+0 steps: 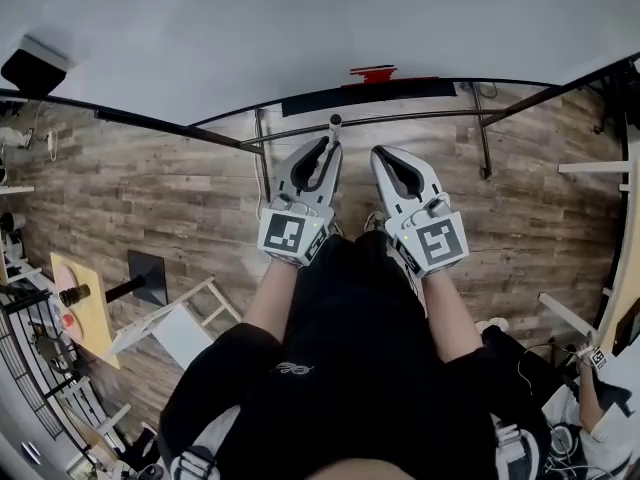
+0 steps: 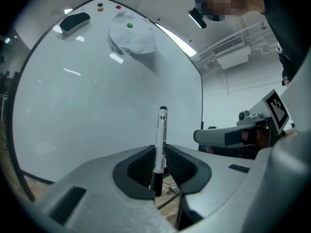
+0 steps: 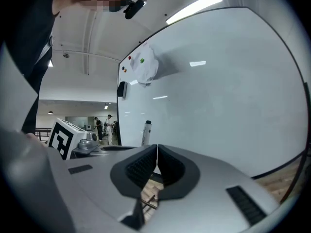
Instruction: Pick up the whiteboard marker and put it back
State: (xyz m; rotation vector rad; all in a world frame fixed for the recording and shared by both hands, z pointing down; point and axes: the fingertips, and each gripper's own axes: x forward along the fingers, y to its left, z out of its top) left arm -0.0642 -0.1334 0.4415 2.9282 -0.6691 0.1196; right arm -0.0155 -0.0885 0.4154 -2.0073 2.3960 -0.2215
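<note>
In front of the whiteboard [image 2: 87,110], you hold both grippers out side by side, and its white face fills the space straight ahead of them. Near the whiteboard's top left corner a dark eraser [image 2: 74,21] clings to the surface. Just right of it sit small blue, orange and red magnets [image 2: 100,6]. Further right a crumpled white sheet [image 2: 132,37] hangs under a green magnet [image 2: 129,25]. Along the whiteboard's bottom edge a black tray [image 1: 370,93] carries a red thing [image 1: 372,71], too small to make out. Below the whiteboard lies the wooden floor [image 1: 150,188].

Your left gripper [image 1: 328,148] has its jaws pinched on the whiteboard marker [image 2: 161,140], near the whiteboard's face. The marker stands upright, its long axis running up and down, crosswise to the jaws. Its black end hangs below the pads, which grip the white barrel low down. The barrel rises above them and its dark-tipped upper end points up in front of the whiteboard.

To the right, your right gripper [image 3: 156,161] sits beside the left one and also faces the whiteboard. Its jaws are pressed together with nothing between them. In the right gripper view the marker shows to the left, by the whiteboard's left edge.
</note>
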